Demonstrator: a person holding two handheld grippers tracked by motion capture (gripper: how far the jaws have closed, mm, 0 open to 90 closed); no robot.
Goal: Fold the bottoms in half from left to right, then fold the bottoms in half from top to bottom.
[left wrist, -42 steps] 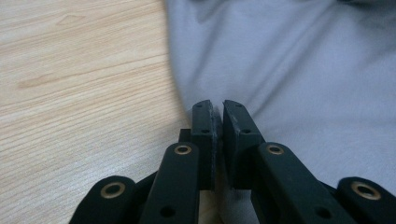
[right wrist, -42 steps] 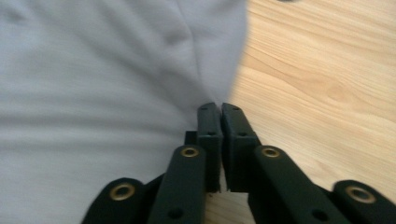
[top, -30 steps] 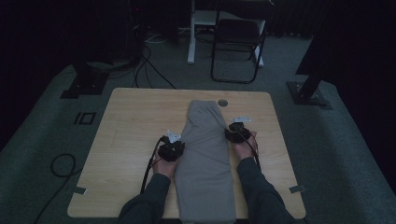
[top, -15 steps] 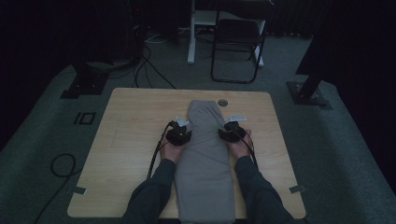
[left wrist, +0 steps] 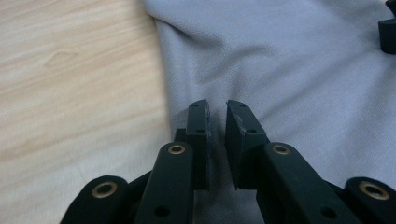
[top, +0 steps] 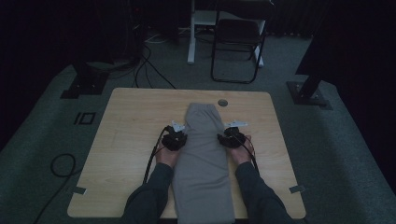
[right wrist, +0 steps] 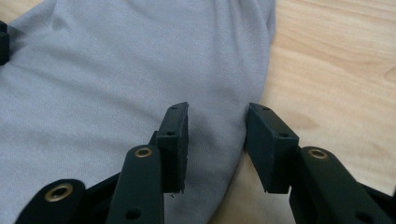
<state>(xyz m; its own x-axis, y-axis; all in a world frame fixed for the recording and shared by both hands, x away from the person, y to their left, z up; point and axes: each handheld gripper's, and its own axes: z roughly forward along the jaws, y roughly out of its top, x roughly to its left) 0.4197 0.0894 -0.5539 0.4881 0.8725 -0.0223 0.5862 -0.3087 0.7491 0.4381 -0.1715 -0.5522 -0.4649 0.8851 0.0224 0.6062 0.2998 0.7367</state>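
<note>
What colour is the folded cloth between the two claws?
Plain light grey cloth, with no pattern; it shows best in the left gripper view.

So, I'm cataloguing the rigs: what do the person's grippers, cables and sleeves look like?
Both the left gripper and the right gripper are black, each topped by a pale grey plate. Their jaws are flat black blocks on black link arms with brass-coloured rivets. A black cable trails from the left one. The person wears dark grey long sleeves.
</note>
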